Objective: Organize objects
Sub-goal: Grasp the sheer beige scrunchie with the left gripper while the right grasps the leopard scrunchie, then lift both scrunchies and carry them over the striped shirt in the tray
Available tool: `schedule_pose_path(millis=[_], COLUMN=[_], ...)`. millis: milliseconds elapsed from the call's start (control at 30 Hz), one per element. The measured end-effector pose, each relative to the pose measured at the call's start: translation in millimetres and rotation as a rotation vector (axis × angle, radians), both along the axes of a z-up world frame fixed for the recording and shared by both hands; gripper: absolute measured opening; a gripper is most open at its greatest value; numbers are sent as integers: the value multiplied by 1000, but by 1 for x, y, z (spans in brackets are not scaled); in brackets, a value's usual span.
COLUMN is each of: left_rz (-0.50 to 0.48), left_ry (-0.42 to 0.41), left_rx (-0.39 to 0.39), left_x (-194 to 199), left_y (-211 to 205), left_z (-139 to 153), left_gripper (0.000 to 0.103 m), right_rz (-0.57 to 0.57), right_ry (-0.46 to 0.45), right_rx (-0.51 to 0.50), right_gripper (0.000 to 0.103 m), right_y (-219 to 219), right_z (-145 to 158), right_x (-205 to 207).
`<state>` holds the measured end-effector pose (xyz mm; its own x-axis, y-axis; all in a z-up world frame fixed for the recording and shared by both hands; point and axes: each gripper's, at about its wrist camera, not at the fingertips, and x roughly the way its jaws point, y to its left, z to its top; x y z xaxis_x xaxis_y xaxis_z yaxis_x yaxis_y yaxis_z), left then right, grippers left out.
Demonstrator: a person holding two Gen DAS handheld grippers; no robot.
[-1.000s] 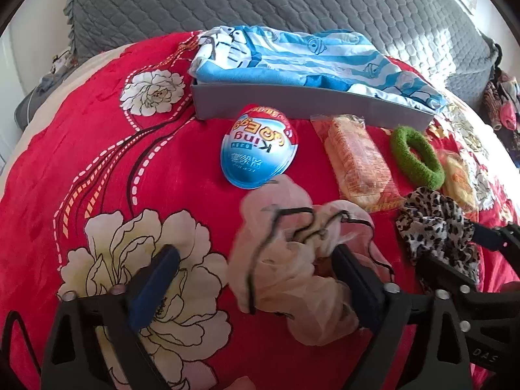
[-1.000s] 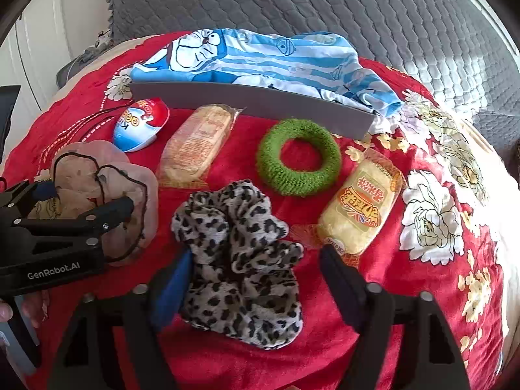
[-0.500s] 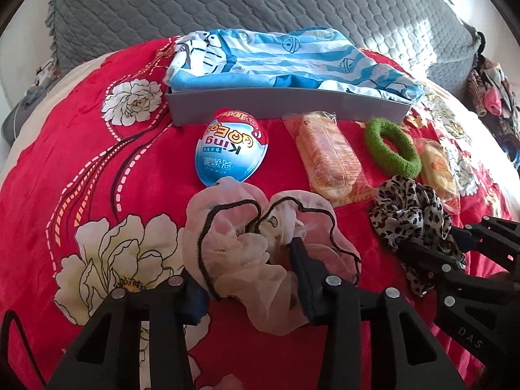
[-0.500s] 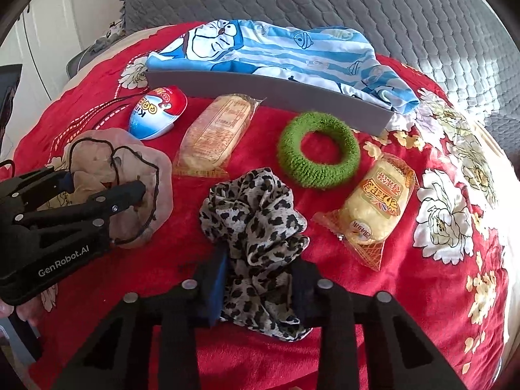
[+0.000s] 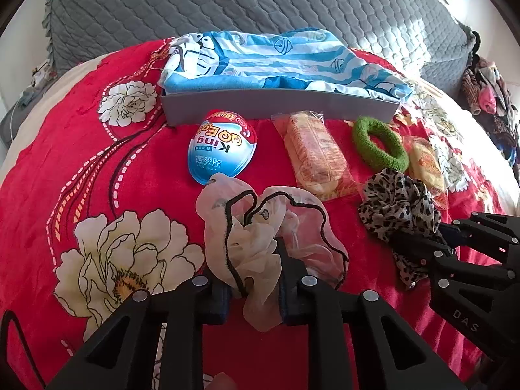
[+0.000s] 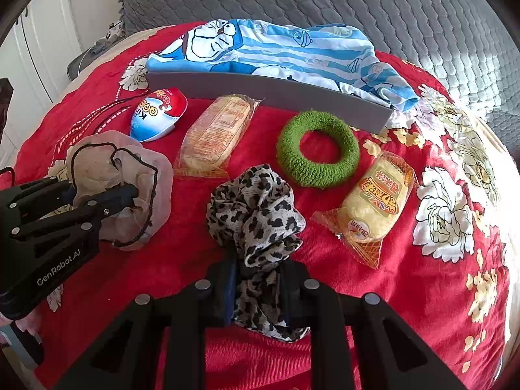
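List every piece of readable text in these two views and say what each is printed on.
"GenRobot.AI": side of the left gripper.
"DAS": body of the right gripper.
"King" and "GO Egg", upside down: egg-shaped toy pack.
Chinese characters on the egg pack and both snack wrappers: too small to read.

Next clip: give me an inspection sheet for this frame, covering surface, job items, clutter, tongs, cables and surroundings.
Surface: red floral blanket on a bed.
Job's things: pink sheer scrunchie, leopard scrunchie, green scrunchie, King egg toy, two wrapped snack cakes, grey tray lined with blue cartoon cloth.
Clutter: nothing seen.
Tongs: left tongs shut on pink sheer scrunchie; right tongs shut on leopard scrunchie.
Cables: nothing seen.
Surroundings: grey quilted cover; clothes pile at the far right.
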<state>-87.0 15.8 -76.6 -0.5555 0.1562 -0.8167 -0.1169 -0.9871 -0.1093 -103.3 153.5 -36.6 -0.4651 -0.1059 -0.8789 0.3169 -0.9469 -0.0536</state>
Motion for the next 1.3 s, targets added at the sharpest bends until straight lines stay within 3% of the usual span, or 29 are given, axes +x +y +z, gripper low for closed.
schedule_pose_path(millis=[300, 867, 1300], left_rz=[7, 42, 28], left_ry=[0, 4, 63], left_rx=[-5, -9, -39], left_x=[3, 10, 15], left_y=[2, 1, 11], left_z=[6, 22, 52], left_gripper=[16, 14, 14], right_rz=[-4, 16, 20], right_ry=[-10, 15, 89], right_rx=[-12, -49, -100], right_gripper=[18, 16, 16], right_y=[2, 1, 4], right_z=[2, 19, 49], right_x=[0, 3, 12])
